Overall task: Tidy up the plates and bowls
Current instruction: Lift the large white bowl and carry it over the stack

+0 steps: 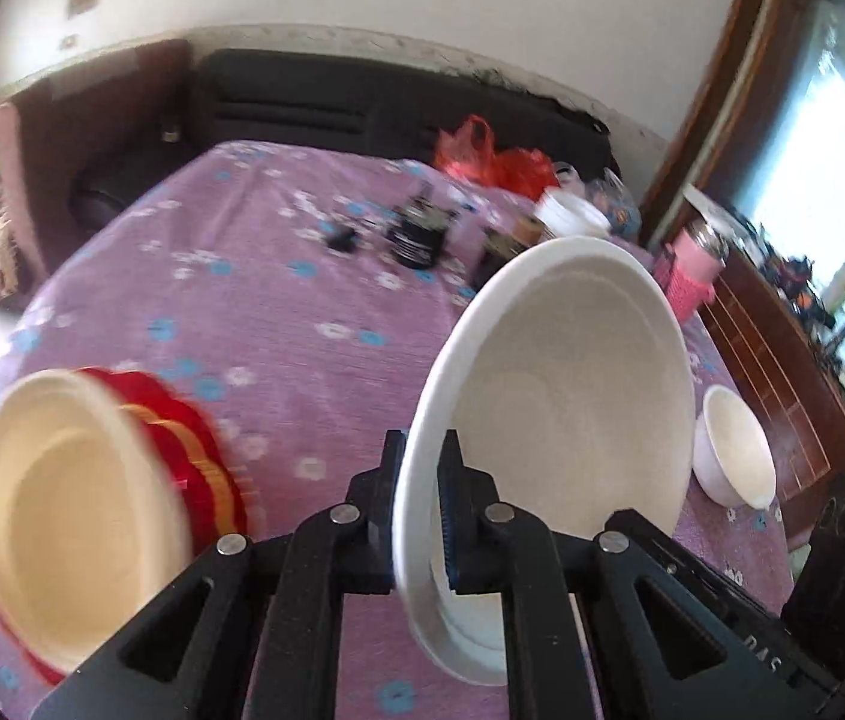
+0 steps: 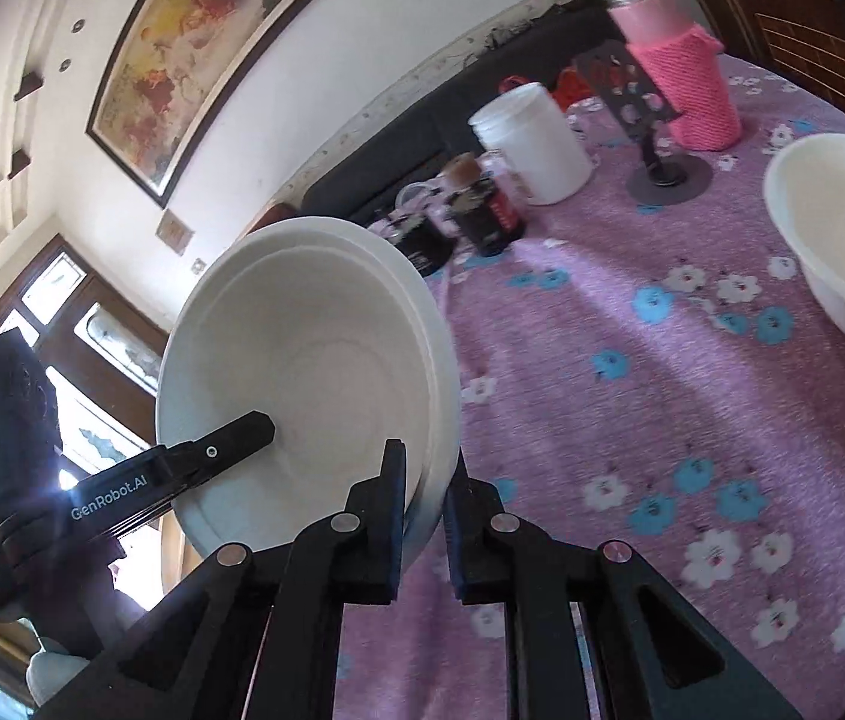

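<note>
Bowls here look like thin, stiff white plastic or melamine: light, smooth, likely slippery at the rim. Left claw [image 1: 422,498] is clamped on the rim of a white bowl [image 1: 566,384] held tilted above the table [image 1: 278,312]; right claw [image 2: 427,504] pinches the same bowl's opposite rim. Rim grips suit it.

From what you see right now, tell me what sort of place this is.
Most likely a living or dining room in a home. A floral purple tablecloth covers the table, a dark sofa stands against the wall behind it, and a framed painting hangs above.
</note>
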